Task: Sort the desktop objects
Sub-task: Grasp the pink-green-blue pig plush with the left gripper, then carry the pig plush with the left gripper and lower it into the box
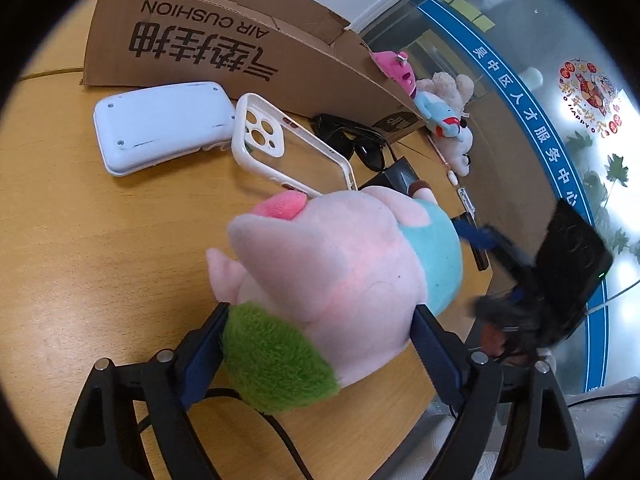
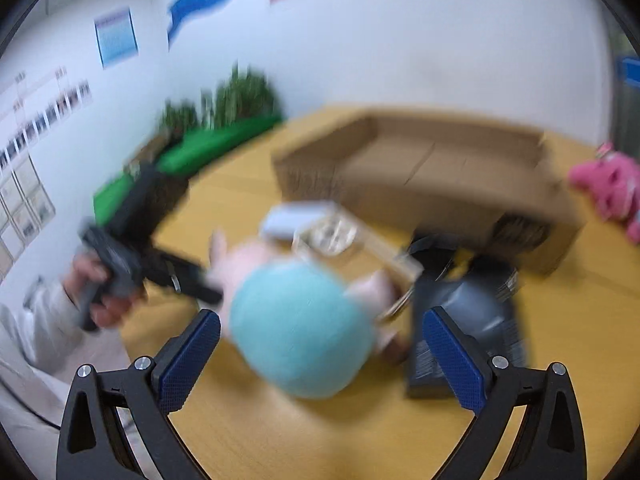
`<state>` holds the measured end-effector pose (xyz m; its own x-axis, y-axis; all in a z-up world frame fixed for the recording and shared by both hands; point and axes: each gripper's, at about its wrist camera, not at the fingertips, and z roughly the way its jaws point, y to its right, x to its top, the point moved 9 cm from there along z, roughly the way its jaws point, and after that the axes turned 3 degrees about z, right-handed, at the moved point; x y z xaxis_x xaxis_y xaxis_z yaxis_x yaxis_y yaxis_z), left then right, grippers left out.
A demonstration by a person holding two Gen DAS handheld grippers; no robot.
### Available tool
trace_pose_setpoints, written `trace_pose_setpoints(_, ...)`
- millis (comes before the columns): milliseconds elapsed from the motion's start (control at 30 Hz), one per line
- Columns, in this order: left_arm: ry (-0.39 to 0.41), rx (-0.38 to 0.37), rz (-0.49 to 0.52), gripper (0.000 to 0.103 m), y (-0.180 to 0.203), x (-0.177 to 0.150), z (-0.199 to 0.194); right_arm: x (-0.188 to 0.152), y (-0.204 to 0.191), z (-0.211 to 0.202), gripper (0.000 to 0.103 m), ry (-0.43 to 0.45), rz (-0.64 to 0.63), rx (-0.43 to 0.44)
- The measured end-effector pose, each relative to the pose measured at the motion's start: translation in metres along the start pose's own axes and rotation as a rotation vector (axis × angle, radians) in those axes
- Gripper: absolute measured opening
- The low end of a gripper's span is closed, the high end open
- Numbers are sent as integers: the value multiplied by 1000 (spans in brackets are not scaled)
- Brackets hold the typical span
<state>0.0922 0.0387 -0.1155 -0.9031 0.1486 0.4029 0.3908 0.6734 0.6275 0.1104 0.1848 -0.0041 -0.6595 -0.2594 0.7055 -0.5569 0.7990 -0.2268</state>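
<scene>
My left gripper is shut on a pink plush pig with a teal body and a green patch, holding it just above the wooden table. In the blurred right wrist view the same pig hangs in front of my right gripper, which is open and empty, its blue pads either side of the teal body without touching. The left gripper also shows in the right wrist view. The right gripper appears blurred in the left wrist view.
An open cardboard box stands at the back. On the table lie a white device, a clear phone case, black sunglasses, a dark pouch and several plush toys beside the box.
</scene>
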Motion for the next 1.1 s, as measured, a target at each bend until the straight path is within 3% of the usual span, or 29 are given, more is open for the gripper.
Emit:
trace_pose_setpoints(33, -4, 5, 8, 85, 0, -1, 2, -7, -3, 13, 78, -36, -9, -13)
trace_pose_setpoints(67, -6, 9, 15, 84, 0, -1, 3, -14, -6, 27, 74, -80, -18, -16)
trace_pose_setpoints(200, 23, -27, -17, 78, -1, 1, 2, -18, -8, 30, 76, -68, -28, -43)
trace_pose_setpoints(367, 55, 10, 27, 76, 16, 9, 1, -23, -17, 45, 79, -131, -66, -68)
trace_pose_setpoints(533, 141, 43, 77, 74, 31, 43, -29, 0, -19, 40, 69, -73, -30, -49)
trace_pose_setpoints(667, 264, 39, 187, 74, 62, 99, -77, 56, -26, 8, 68, 82, -90, -77)
trace_pose_setpoints(900, 535, 136, 485, 74, 140, 239, -179, 219, -30, -61, 68, 401, -277, -172)
trace_pose_setpoints(1000, 604, 169, 534, 74, 154, 290, -204, 287, -28, -80, 68, 499, -318, -184)
trace_pose_setpoints(1100, 628, 180, 531, 74, 148, 328, -213, 338, -19, -78, 68, 536, -338, -197)
